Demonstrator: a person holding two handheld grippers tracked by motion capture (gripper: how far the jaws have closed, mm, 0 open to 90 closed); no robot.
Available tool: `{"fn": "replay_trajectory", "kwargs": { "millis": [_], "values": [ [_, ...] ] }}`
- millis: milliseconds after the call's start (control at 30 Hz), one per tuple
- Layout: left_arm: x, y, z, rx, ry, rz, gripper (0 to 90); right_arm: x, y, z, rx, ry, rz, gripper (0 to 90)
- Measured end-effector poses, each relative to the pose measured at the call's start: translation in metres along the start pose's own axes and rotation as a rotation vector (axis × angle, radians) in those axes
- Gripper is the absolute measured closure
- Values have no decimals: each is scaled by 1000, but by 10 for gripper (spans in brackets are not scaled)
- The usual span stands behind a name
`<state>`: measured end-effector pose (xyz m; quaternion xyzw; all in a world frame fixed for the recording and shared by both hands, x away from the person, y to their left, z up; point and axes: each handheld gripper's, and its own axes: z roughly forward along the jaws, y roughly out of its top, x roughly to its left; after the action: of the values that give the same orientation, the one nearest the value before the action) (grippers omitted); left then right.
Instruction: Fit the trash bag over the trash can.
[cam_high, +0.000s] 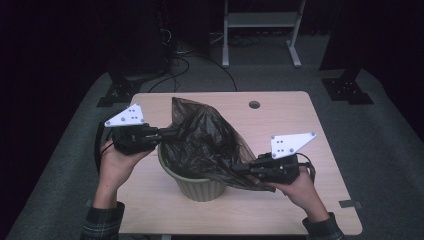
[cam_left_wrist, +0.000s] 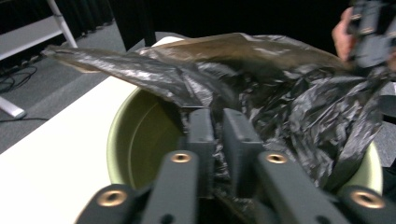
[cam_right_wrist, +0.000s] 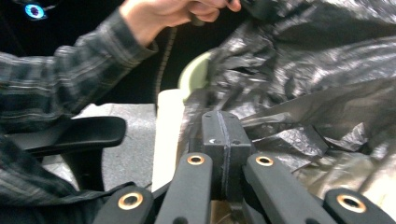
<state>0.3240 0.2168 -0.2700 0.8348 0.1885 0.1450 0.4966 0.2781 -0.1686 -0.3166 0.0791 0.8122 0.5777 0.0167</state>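
An olive-green round bin (cam_high: 200, 189) stands at the middle of the light wooden table (cam_high: 285, 115). A crinkled black plastic bag (cam_high: 200, 135) is draped over and into it, with one corner sticking up toward the back. My left gripper (cam_high: 172, 132) is at the bin's left rim and is shut on the bag's edge. In the left gripper view the jaws (cam_left_wrist: 218, 133) pinch the bag (cam_left_wrist: 280, 84) above the bin's inside (cam_left_wrist: 135, 140). My right gripper (cam_high: 240, 168) holds the bag's right side. Its jaws (cam_right_wrist: 223, 133) are shut on the bag film (cam_right_wrist: 327, 70).
A cable hole (cam_high: 254, 105) lies in the table's far part. Behind the table are a white frame (cam_high: 260, 20), floor cables (cam_high: 175, 55) and black stand feet (cam_high: 347, 90). A black chair armrest (cam_right_wrist: 74, 133) sits beside the table's near edge.
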Motion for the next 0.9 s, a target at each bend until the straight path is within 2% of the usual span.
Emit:
{"fn": "replay_trajectory", "kwargs": {
  "millis": [33, 167, 300, 400, 467, 600, 700, 767, 900],
  "values": [
    [1, -3, -2, 4, 5, -2, 899, 4, 0, 0, 0, 7, -5, 900],
    [4, -13, -7, 13, 28, -23, 900, 18, -7, 3, 24, 32, -17, 900],
    [10, -24, -14, 17, 59, -52, 900, 23, -24, 10, 49, 64, 12, 900],
    [16, -32, -18, 22, 73, -75, 900, 26, -38, 20, 86, 91, 34, 900],
    [19, -35, -18, 29, 82, -84, 900, 30, -53, 35, 132, 130, 55, 900],
    [21, -38, -17, 31, 81, -91, 899, 31, -62, 46, 169, 141, 64, 900],
    [20, -36, -15, 32, 76, -86, 900, 30, -58, 40, 129, 119, 64, 814],
    [19, -35, -14, 35, 73, -83, 899, 31, -46, 26, 89, 84, 40, 800],
    [20, -34, -11, 36, 68, -84, 900, 32, -36, 14, 63, 57, 15, 792]
  ]
}}
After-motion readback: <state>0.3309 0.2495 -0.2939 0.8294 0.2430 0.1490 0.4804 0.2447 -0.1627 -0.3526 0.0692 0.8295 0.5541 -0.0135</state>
